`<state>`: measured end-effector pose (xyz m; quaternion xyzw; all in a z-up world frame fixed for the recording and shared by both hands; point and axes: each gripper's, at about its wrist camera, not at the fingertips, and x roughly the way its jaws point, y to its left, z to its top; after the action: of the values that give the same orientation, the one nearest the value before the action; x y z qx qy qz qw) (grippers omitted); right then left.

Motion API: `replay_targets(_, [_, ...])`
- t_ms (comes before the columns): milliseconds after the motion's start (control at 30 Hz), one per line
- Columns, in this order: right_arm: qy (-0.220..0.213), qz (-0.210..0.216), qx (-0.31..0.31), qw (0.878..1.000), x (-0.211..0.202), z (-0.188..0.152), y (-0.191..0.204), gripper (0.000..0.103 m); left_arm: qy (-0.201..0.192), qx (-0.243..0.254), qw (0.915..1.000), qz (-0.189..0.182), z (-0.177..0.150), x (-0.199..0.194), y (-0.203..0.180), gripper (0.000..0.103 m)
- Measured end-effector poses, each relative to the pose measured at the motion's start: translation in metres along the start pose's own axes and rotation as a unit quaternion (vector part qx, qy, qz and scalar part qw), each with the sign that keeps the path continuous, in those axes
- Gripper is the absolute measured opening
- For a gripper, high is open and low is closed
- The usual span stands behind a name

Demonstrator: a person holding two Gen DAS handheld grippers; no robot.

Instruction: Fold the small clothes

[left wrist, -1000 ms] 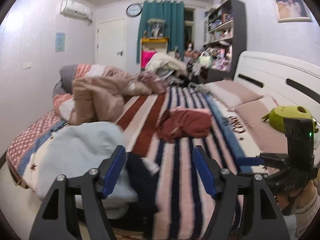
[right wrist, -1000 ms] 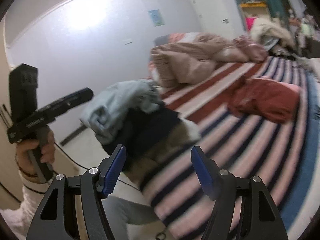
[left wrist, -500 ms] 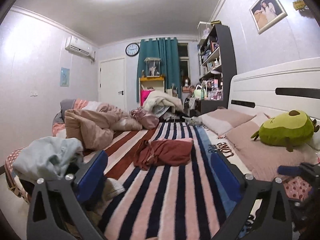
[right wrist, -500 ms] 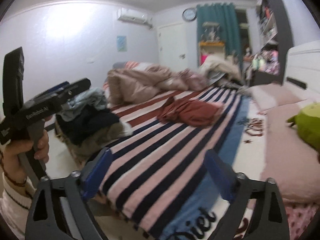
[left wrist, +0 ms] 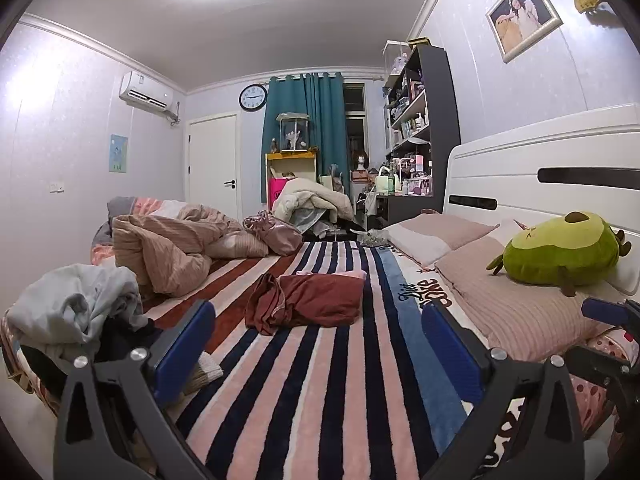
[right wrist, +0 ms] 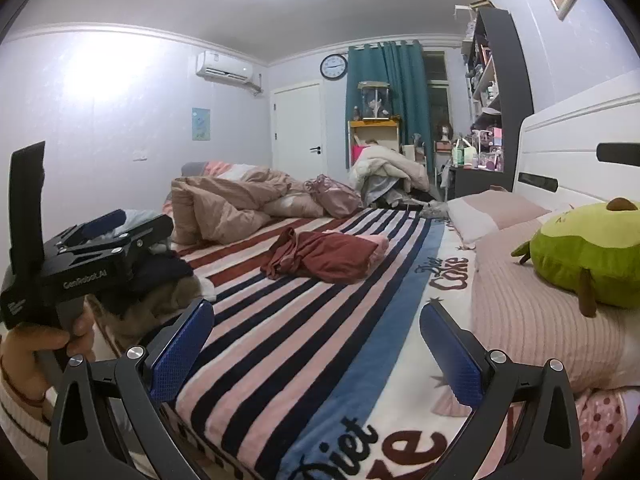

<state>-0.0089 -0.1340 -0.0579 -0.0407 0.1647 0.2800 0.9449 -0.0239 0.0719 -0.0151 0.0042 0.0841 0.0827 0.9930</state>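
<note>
A dark red garment [left wrist: 310,300] lies loosely folded on the striped blanket [left wrist: 340,380] mid-bed, over a pink piece; it also shows in the right wrist view [right wrist: 324,254]. A heap of unfolded clothes, pale blue on top of dark ones [left wrist: 80,312], sits at the bed's near left corner. My left gripper [left wrist: 316,352] is open and empty, held near the bed's near edge, short of the red garment. My right gripper [right wrist: 316,348] is open and empty, to the right. The left gripper's body [right wrist: 84,264] shows at the left of the right wrist view.
A crumpled tan duvet [left wrist: 172,248] lies at the far left of the bed. Pink pillows [left wrist: 500,300] and a green avocado plush [left wrist: 560,248] lie along the white headboard [left wrist: 560,168]. A dark shelf unit [left wrist: 424,132] and piled bedding [left wrist: 312,204] stand beyond the bed.
Both grippers have tilted up from looking down at the clothes heap to looking level along the bed. Their jaws have opened wider.
</note>
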Motion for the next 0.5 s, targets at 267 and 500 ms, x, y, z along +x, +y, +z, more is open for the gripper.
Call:
replay_targets(267, [-0.001,0.005,0.007,1.000,0.0025,-0.0004,0.0018,0.103,0.005,0.002,1.0000,0.005,-0.0038,0.0025,0.0047,0.102])
replay_targets(500, [-0.001,0.003,0.007,1.000,0.0019,0.0006,0.0011,0.103,0.008,0.000,1.0000,0.000,-0.0060,0.0046,0.0041,0.102])
